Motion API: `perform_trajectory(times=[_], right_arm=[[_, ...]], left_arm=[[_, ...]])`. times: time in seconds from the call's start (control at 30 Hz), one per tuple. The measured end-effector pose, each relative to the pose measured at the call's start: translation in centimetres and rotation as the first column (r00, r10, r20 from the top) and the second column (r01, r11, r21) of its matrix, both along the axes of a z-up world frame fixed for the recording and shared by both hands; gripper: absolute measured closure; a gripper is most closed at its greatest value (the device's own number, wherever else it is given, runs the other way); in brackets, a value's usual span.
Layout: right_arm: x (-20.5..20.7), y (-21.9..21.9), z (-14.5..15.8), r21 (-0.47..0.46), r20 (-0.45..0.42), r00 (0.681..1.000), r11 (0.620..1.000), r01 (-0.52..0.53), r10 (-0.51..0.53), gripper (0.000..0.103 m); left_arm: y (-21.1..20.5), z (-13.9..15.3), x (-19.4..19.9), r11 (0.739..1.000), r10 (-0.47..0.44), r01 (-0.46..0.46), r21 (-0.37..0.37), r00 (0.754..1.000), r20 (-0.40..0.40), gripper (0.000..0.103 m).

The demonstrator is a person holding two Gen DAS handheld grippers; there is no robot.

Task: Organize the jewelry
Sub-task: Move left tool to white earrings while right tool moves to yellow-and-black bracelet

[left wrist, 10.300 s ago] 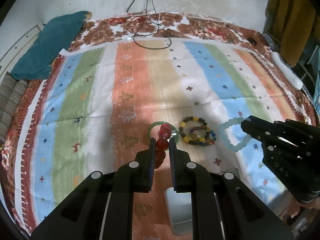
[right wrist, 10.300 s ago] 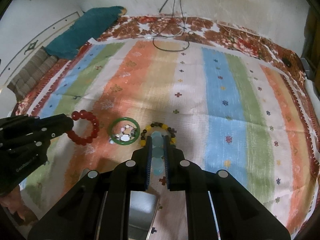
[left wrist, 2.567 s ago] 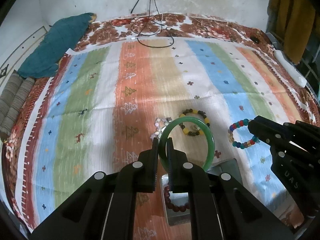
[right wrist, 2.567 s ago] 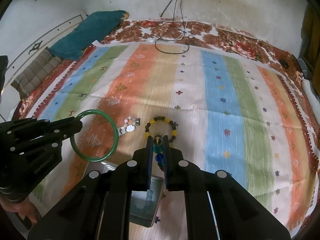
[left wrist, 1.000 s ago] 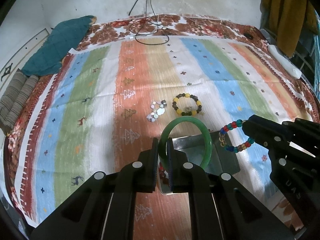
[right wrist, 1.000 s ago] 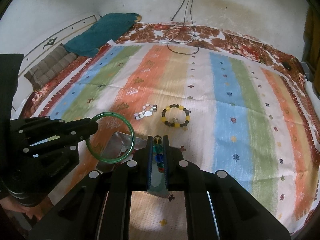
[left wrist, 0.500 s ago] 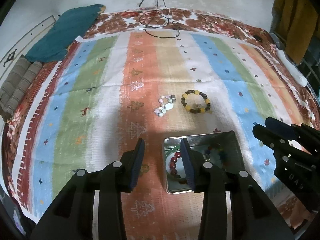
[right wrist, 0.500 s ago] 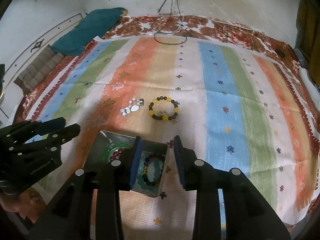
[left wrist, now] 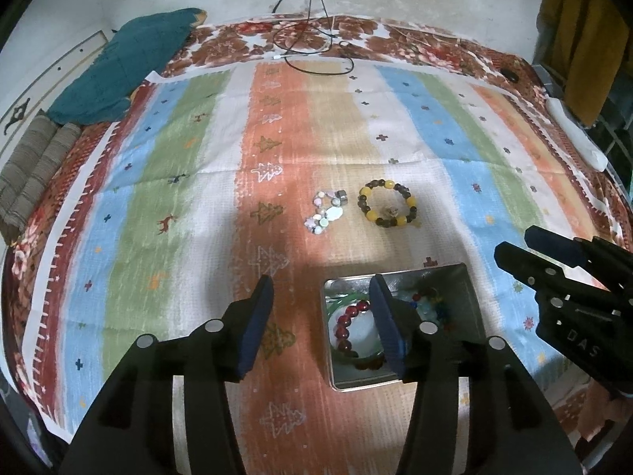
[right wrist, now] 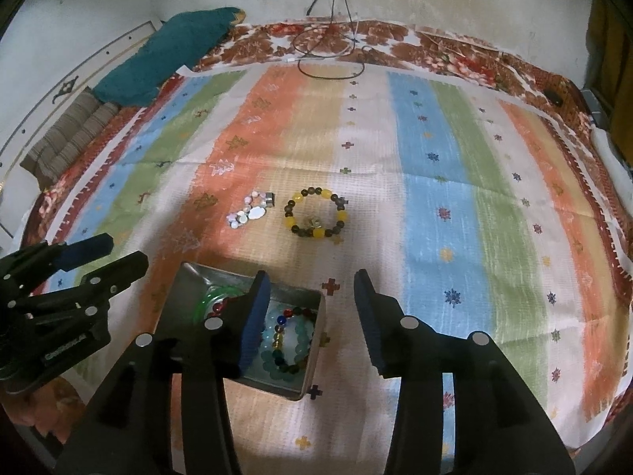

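Observation:
A metal tin (left wrist: pixel 472 308) (right wrist: pixel 312 368) lies on the striped cloth. It holds a red bead bracelet (left wrist: pixel 343 322), a green bangle (right wrist: pixel 209 299), a multicoloured bead bracelet (right wrist: pixel 287 330) and a pale blue one. A yellow-and-brown bead bracelet (left wrist: pixel 387 206) (right wrist: pixel 316 212) and a small pearly bracelet (left wrist: pixel 326 211) (right wrist: pixel 250 209) lie on the cloth beyond the tin. My left gripper (left wrist: pixel 320 316) is open and empty above the tin's left side. My right gripper (right wrist: pixel 312 312) is open and empty above the tin's right edge.
A teal cushion (left wrist: pixel 118 75) and a folded striped blanket (left wrist: pixel 31 170) lie at the far left. Black cables (left wrist: pixel 316 51) coil at the cloth's far edge. A white object (left wrist: pixel 577 138) and hanging yellow cloth (left wrist: pixel 581 35) are at the right.
Both grippers opened wider and stay empty above the tin. Before that, the green bangle and the multicoloured bracelet were dropped into the tin.

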State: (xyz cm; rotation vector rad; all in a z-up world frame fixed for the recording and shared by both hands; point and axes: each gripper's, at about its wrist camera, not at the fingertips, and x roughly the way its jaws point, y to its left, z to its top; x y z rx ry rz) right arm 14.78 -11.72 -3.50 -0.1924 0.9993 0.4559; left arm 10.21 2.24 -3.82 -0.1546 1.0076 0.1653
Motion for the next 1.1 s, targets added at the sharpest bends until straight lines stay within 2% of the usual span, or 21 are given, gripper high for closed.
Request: perform_trajectory(times=[0.23, 0.33, 0.5, 0.63, 1.1], right_arm=[[1.5, 0.5, -0.4, -0.042, 0.006, 1.0, 0.999, 0.008, -0.007, 0.049], [2.5, 0.4, -0.9, -0.047, -0.01, 1.0, 0.999, 0.024, -0.025, 0.043], [4.0, 0.2, -1.3, -0.043, -0.033, 0.999, 0.998, 0.034, -0.035, 0.041], [5.0, 0.4, -1.7, -0.054, -0.04, 0.998, 0.998, 0.041, -0.043, 0.035], [8.1, 1.0, -3.0, -0.06, -0.082, 0.995, 0.997, 0.054, -0.058, 0.027]], left_arm=[[0.8, -0.4, 1.9, 1.0, 0.01, -0.01, 0.004, 1.0, -0.015, 0.043], [0.7, -0.6, 3.0, 1.0, 0.004, -0.004, 0.029, 1.0, -0.023, 0.04], [1.4, -0.9, 4.5, 0.999, 0.007, -0.005, 0.051, 0.999, -0.048, 0.039], [2.3, -1.2, 5.6, 0.999, 0.007, -0.004, 0.054, 0.998, -0.063, 0.037], [3.9, -3.6, 9.0, 0.999, 0.013, -0.007, 0.047, 0.991, -0.134, 0.033]])
